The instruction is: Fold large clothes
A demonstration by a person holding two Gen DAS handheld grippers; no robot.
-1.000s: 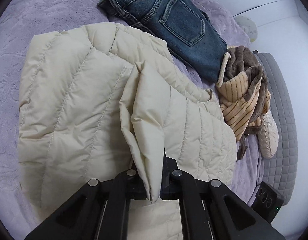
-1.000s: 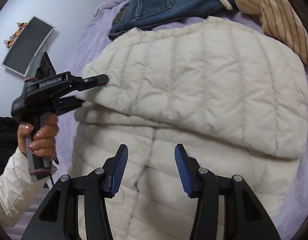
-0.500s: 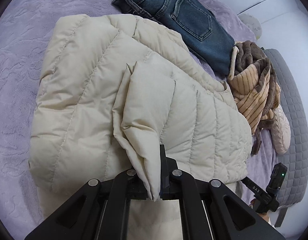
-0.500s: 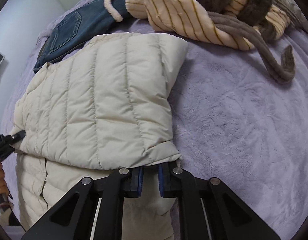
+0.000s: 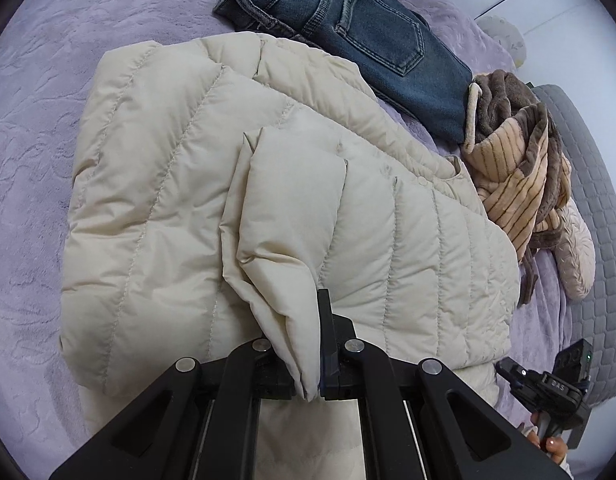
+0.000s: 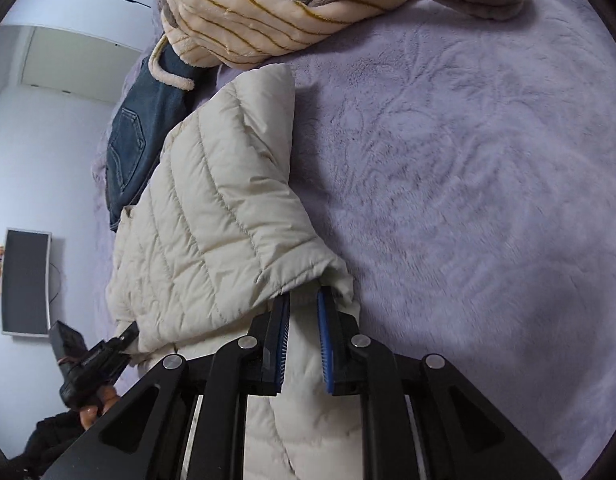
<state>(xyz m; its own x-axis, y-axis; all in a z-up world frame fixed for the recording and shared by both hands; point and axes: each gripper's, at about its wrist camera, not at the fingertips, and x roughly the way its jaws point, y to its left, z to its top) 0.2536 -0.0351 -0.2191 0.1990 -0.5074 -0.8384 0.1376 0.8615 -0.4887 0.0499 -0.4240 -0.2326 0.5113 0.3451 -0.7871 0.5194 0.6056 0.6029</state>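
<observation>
A cream quilted puffer jacket [image 5: 179, 208] lies partly folded on a lilac bedspread [image 5: 35, 128]. My left gripper [image 5: 308, 344] is shut on a folded edge of the jacket and holds it raised. In the right wrist view the jacket [image 6: 211, 220] hangs from my right gripper [image 6: 303, 312], whose blue-padded jaws are shut on its corner. The right gripper also shows in the left wrist view [image 5: 548, 388], at the jacket's lower right. The left gripper shows in the right wrist view [image 6: 95, 364], at the jacket's other end.
Folded blue jeans [image 5: 348, 28] lie beyond the jacket. A tan striped fleece garment with brown trim [image 5: 516, 176] is heaped to the right of them. A grey quilted surface [image 5: 588, 184] borders the bed. A wall monitor [image 6: 25, 280] is at the left.
The right gripper has tilted and pulled its jacket corner up off the bedspread. The left gripper holds its fold and has shifted slightly.
</observation>
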